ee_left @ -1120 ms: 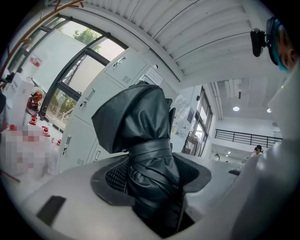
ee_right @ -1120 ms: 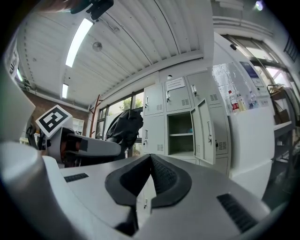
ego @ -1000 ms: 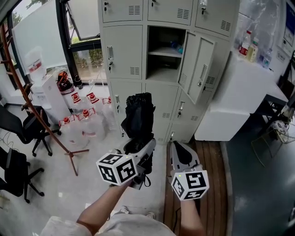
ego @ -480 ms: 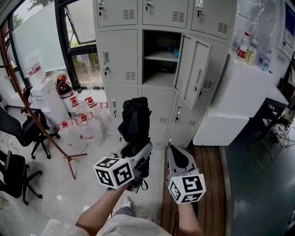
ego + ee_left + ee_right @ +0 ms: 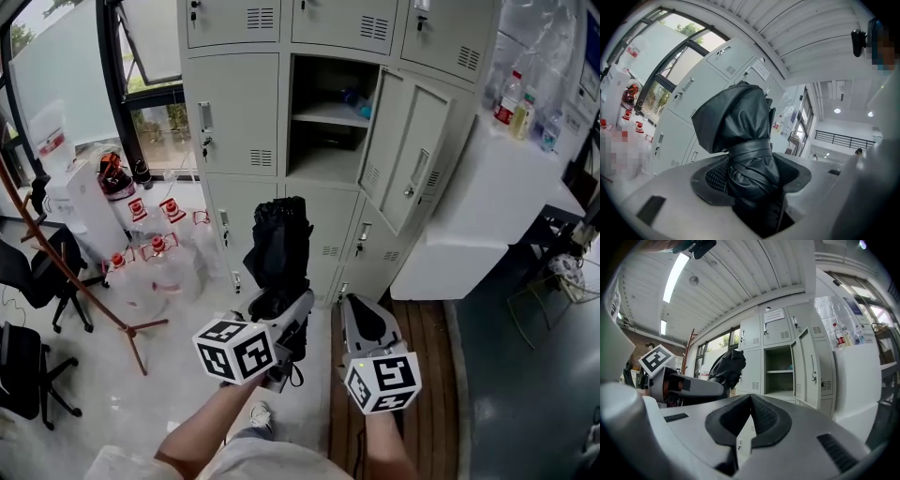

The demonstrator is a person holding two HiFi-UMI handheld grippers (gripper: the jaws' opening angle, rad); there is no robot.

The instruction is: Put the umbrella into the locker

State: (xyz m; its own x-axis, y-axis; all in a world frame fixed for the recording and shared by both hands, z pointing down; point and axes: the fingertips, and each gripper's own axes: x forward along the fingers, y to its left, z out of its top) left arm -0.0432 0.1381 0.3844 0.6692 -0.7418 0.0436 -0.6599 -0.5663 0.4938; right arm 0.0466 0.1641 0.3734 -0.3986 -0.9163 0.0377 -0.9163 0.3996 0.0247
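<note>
Umbrella: black, folded, strapped round the middle. The umbrella stands on end in my left claw, with its long axis roughly upright and its bunched, loose end on top. The lower end drops down between the jaws, where I lose sight of it.
Where it is: in the air in front of the lower doors of the locker, below the open compartment and well short of it. Nothing of the umbrella is inside.
Left claw: jaws spread wide and pinching the umbrella just under its strap, both ribbed pads against the fabric. It points out toward the lockers.
Right claw: my right claw has its pads pressed together with nothing between them. It is held beside the left claw, a little to its right, aimed the same way.
Arms: both bare forearms reach forward from the bottom of the head view, side by side.
Open compartment: its door is swung out to the right. There is one shelf inside with something small and blue at the back.
Floor: pale floor under the left claw, and a strip of dark wooden boards to the right.
Room: a window at left, clear water jugs with red caps, a brown coat stand, black office chairs, and a white bench at right with bottles on it.
</note>
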